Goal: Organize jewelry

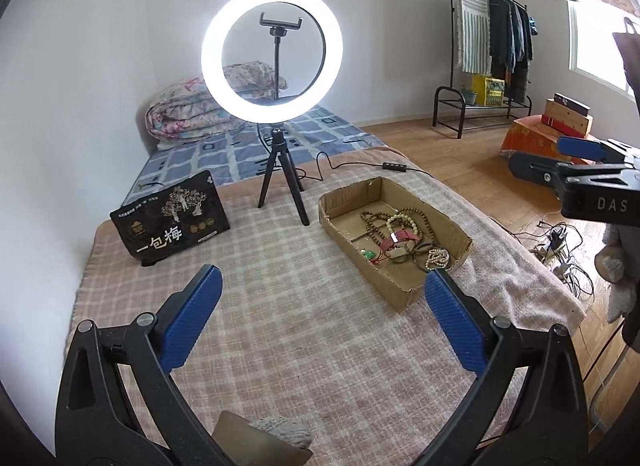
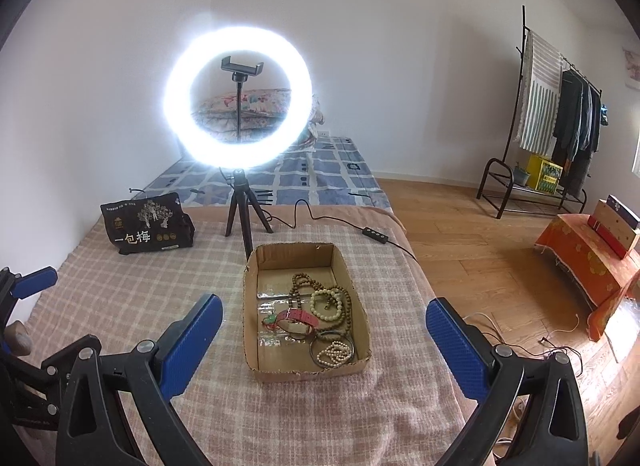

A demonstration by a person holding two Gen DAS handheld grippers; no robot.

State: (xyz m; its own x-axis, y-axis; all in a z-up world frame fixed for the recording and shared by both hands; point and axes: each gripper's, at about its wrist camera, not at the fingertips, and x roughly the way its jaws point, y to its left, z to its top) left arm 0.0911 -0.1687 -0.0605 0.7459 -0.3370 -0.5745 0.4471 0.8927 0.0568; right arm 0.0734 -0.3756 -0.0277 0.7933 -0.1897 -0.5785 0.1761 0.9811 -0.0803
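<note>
A shallow cardboard box (image 1: 404, 293) (image 2: 312, 372) lies on the checked blanket. Inside it are brown bead strands (image 2: 304, 284), a cream bead bracelet (image 2: 327, 304), a red watch strap (image 2: 298, 317), a dark bangle (image 2: 332, 346), a small pale bead bracelet (image 1: 438, 258) and a green charm (image 1: 369, 254). My left gripper (image 1: 322, 292) hangs open above the blanket, left of the box and nearer to me, nothing between its blue pads. My right gripper (image 2: 324, 324) stands open too, its wide jaws on either side of the box from above, holding nothing.
A lit ring light on a small tripod (image 1: 272, 53) (image 2: 238, 99) stands behind the box, its cable (image 2: 340, 221) trailing right. A black snack bag (image 1: 172, 217) (image 2: 146, 227) sits at the back left. The bed's right edge drops to a wooden floor with cables (image 1: 560, 250).
</note>
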